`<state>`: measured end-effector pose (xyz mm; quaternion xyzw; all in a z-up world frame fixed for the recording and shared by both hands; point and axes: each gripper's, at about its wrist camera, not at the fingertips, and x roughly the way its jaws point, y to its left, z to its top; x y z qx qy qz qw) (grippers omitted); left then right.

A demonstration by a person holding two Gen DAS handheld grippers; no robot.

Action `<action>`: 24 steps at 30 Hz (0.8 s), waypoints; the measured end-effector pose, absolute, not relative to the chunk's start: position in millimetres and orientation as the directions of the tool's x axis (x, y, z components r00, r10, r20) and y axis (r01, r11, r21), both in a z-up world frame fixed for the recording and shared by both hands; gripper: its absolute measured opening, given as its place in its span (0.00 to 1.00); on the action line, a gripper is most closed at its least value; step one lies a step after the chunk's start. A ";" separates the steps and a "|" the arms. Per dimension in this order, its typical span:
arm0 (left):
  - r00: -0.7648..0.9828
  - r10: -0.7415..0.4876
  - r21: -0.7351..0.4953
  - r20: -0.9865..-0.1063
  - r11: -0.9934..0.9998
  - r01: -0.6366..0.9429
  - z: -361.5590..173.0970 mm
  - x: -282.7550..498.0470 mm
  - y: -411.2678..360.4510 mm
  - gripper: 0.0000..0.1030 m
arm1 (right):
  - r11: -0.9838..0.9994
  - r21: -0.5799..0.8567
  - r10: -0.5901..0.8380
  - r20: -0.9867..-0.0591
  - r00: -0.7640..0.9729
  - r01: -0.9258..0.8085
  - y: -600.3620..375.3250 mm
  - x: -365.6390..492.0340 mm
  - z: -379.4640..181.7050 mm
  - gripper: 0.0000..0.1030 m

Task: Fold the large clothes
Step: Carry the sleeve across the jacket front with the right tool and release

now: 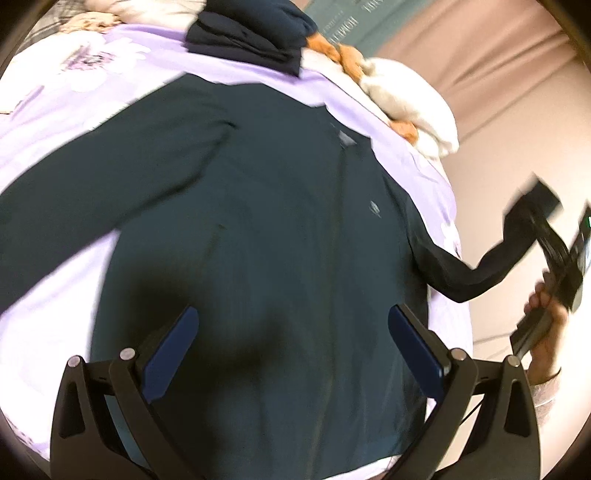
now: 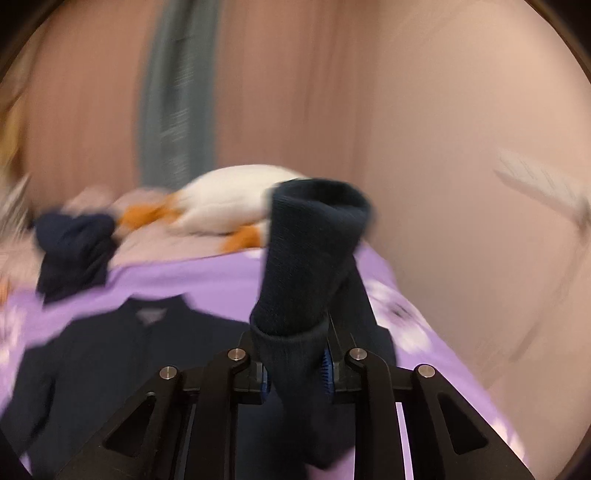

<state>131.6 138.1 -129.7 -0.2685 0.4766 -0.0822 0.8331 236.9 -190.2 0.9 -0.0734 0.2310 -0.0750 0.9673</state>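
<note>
Two grippers work over one dark green jacket (image 1: 258, 229), which lies spread front-up on a lilac flowered bedsheet (image 1: 55, 147). In the left wrist view, the left gripper (image 1: 291, 339) hovers at 6 o'clock above the jacket's lower body, its blue-padded fingers (image 1: 173, 347) spread wide with nothing between them. That view alone shows the whole garment: one sleeve lies out toward 9 o'clock, the other stretches taut toward 3 o'clock, off the sheet's edge, up into the right gripper (image 1: 532, 218), with the person's right hand (image 1: 546, 325) wrapped round its handle below.

The right wrist view alone shows the grip itself: the right gripper (image 2: 297, 373) has its fingers pressed onto the ribbed cuff (image 2: 310, 258), whose open end stands up past the tips at 12 o'clock. The jacket's collar sits at 9 o'clock below it.

Farther off, both views show a folded navy garment (image 1: 247, 33) and a white-and-orange plush toy (image 1: 406, 96) near the head of the bed, with a pink wall behind. Both frames are motion-blurred.
</note>
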 end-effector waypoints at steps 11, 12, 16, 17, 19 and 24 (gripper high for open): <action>0.542 -0.318 -0.501 -0.778 0.834 -0.230 -144.9 134.6 198.4 1.00 | 0.657 -0.620 -0.098 -0.635 0.766 -0.429 41.7 270.4 -193.1 0.23; 0.540 -0.311 -0.495 -0.782 0.837 -0.235 -146.4 137.3 199.6 1.00 | 0.590 -0.658 -0.124 -0.647 0.753 -0.468 50.5 263.6 -217.3 0.23; 0.531 -0.293 -0.473 -0.795 0.848 -0.240 -154.0 151.3 201.5 1.00 | 0.546 -0.684 -0.101 -0.626 0.773 -0.484 47.0 253.6 -224.1 0.41; 0.530 -0.299 -0.476 -0.794 0.847 -0.236 -155.2 155.3 200.3 1.00 | 0.582 -0.648 -0.068 -0.640 0.765 -0.491 33.3 253.0 -212.8 0.62; 0.527 -0.323 -0.498 -0.786 0.836 -0.231 -159.2 167.2 198.0 1.00 | 0.644 -0.558 0.005 -0.681 0.732 -0.524 18.4 260.0 -192.3 0.80; 0.546 -0.451 -0.612 -0.706 0.777 -0.149 -155.5 192.2 188.3 1.00 | 0.815 -0.113 0.313 -0.739 0.597 -0.568 -66.1 248.2 -127.7 0.80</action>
